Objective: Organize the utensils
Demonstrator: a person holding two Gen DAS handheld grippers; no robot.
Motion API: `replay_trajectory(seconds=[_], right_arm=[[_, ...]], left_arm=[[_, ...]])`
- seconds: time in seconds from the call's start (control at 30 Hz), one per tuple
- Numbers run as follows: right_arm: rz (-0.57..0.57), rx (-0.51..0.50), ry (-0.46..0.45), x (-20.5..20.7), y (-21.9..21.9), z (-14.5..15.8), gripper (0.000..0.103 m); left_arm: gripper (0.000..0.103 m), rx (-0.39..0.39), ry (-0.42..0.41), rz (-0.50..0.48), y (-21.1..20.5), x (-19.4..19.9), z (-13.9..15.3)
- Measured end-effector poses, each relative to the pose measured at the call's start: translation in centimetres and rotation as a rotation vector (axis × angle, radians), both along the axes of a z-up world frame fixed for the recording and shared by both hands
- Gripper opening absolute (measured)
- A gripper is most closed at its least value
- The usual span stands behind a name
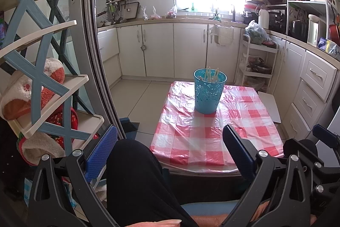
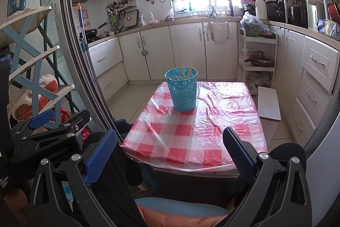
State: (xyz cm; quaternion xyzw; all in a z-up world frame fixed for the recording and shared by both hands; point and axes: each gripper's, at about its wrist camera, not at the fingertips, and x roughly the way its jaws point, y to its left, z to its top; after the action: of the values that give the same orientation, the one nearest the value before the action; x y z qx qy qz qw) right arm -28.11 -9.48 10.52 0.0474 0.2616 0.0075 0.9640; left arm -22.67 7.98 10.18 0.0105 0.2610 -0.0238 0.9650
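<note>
A teal perforated holder stands upright on the far part of a small table with a red-and-white checked cover. Several pale chopsticks stand inside it. In the right wrist view the holder sits at the table's far left, chopsticks inside, on the same table. My left gripper is open and empty, held low in front of the table's near edge. My right gripper is open and empty too, also short of the table.
A shoe rack with slippers stands at the left behind a sliding door frame. A white stool sits right of the table, a white trolley behind it. Kitchen cabinets line the back and right. The person's dark-clothed knee is below the left gripper.
</note>
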Motion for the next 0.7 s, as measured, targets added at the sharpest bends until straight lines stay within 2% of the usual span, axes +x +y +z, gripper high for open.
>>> replay_trajectory(seconds=[0.7], right_arm=[[0.000, 0.002, 0.003, 0.01, -0.08, -0.02, 0.096]], left_arm=[[0.096, 0.005, 0.008, -0.004, 0.39, -0.13, -0.37]])
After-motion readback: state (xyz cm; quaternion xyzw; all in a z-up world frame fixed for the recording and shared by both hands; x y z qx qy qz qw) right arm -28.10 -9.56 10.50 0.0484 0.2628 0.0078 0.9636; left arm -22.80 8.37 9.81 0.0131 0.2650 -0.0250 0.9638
